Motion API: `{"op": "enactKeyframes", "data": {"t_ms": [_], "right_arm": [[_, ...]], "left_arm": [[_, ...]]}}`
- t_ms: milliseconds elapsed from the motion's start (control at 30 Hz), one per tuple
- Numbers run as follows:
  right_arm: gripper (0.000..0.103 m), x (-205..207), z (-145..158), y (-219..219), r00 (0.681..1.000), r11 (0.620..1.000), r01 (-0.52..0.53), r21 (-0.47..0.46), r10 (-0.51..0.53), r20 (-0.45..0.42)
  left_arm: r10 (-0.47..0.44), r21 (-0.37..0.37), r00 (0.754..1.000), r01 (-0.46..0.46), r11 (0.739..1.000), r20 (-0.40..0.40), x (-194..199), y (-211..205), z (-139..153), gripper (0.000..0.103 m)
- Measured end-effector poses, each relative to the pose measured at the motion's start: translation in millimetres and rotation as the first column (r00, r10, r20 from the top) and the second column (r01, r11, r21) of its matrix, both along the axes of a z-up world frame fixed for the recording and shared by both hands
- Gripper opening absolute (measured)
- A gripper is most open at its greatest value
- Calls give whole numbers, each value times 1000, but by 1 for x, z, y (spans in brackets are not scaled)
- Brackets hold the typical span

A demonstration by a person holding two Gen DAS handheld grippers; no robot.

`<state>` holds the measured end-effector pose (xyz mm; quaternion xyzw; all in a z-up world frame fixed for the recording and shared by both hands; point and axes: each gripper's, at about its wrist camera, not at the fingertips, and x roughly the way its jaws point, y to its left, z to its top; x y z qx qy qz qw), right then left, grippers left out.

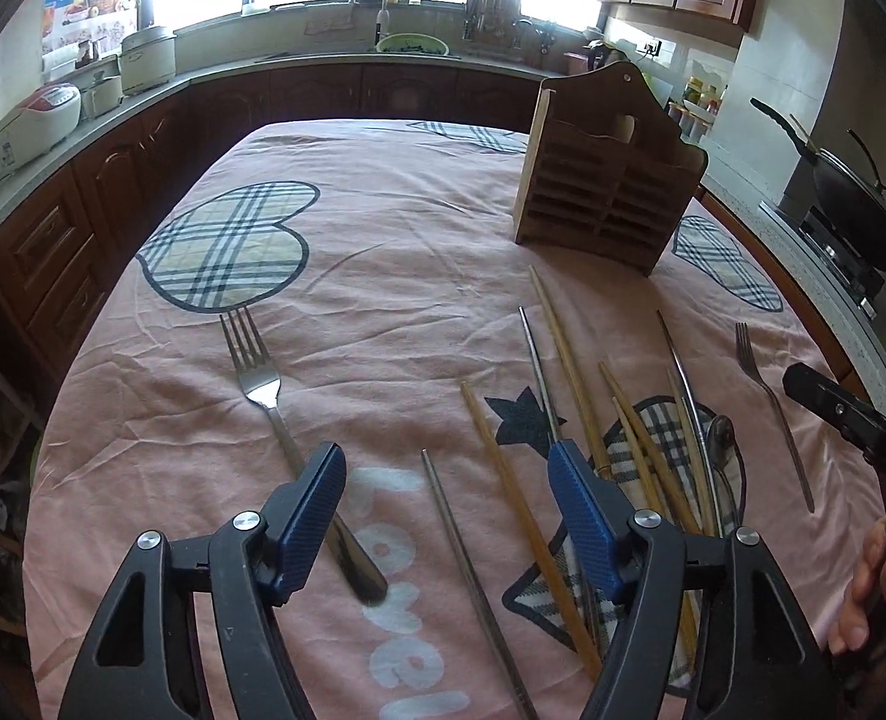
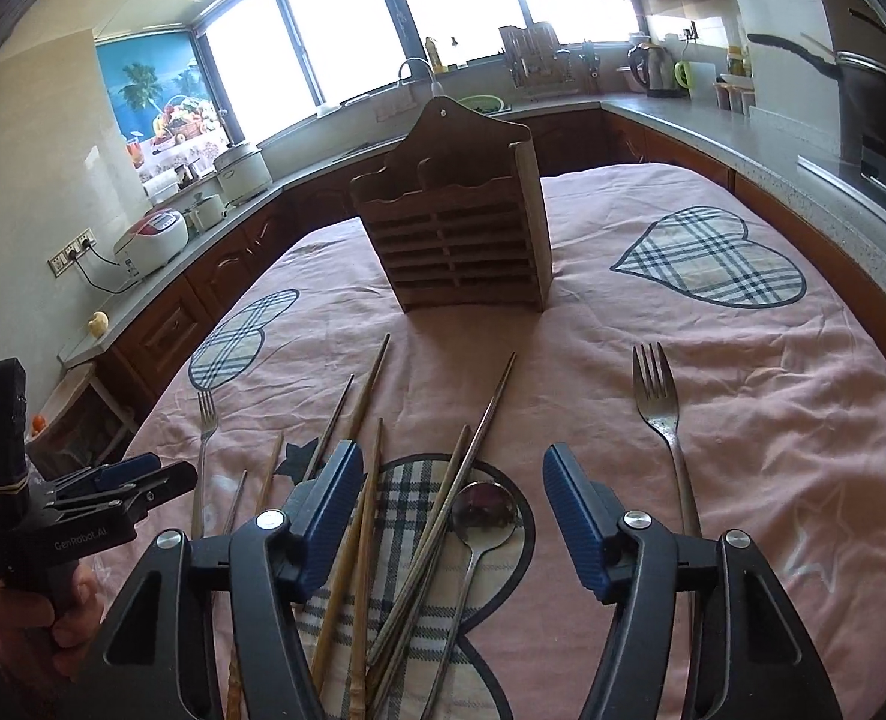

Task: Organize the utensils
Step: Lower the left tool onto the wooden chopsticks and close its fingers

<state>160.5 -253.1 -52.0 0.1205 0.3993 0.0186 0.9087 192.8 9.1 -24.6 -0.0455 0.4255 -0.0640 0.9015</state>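
Observation:
Over a loose metal chopstick [image 1: 443, 498] on the pink cloth hovers my left gripper [image 1: 445, 468], open, its blue pads touching nothing. A steel fork [image 1: 263, 384] lies just left of it. To its right a pile of wooden and metal chopsticks [image 1: 640, 450] lies with a spoon [image 1: 721, 438], and a second fork [image 1: 766, 396] lies beyond. My right gripper [image 2: 451, 468] stands open above the spoon [image 2: 484, 510] and the chopsticks [image 2: 371, 480], holding nothing. The slatted wooden utensil holder [image 2: 460, 228] stands upright farther back.
The table cloth [image 1: 383, 228] reaches cabinets on three sides. A fork [image 2: 661, 408] lies right of the right gripper. The left gripper [image 2: 173, 477] and a hand show at the left edge. A wok [image 1: 862, 210] sits on the stove at right.

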Motion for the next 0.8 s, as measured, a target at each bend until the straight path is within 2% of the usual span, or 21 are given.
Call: {"op": "enactKeyframes", "data": {"t_ms": [133,300,433,500,633,667,800], "right_arm": [[54,27,-9,-8,999,1000,18,22,-17,-39],[52,61,-23,-10,996,999,14,32,-11,-89],[38,82,-41,-17,987,999,41,33,-35,-157],[36,92,-50,-17,982,999,46,20,-42,-186],[34,112,-63,-19,971,999,51,-9,-52,-233],[33,117,-66,-18,968,999,49,-17,-52,-247],[25,128,-74,-12,962,997,28,-78,-48,-269]], "left_arm": [[-26,0,999,26,1000,-37,27,-7,-10,61],[-42,14,996,43,999,-84,55,-12,-24,55],[-44,1,990,45,999,-136,76,-14,-36,43],[-51,-8,985,51,999,-166,87,-16,-43,36],[-72,10,976,76,997,-204,104,-24,-54,33],[-76,17,975,81,997,-209,107,-26,-56,30],[-101,67,974,116,991,-204,111,-35,-60,8]]}}
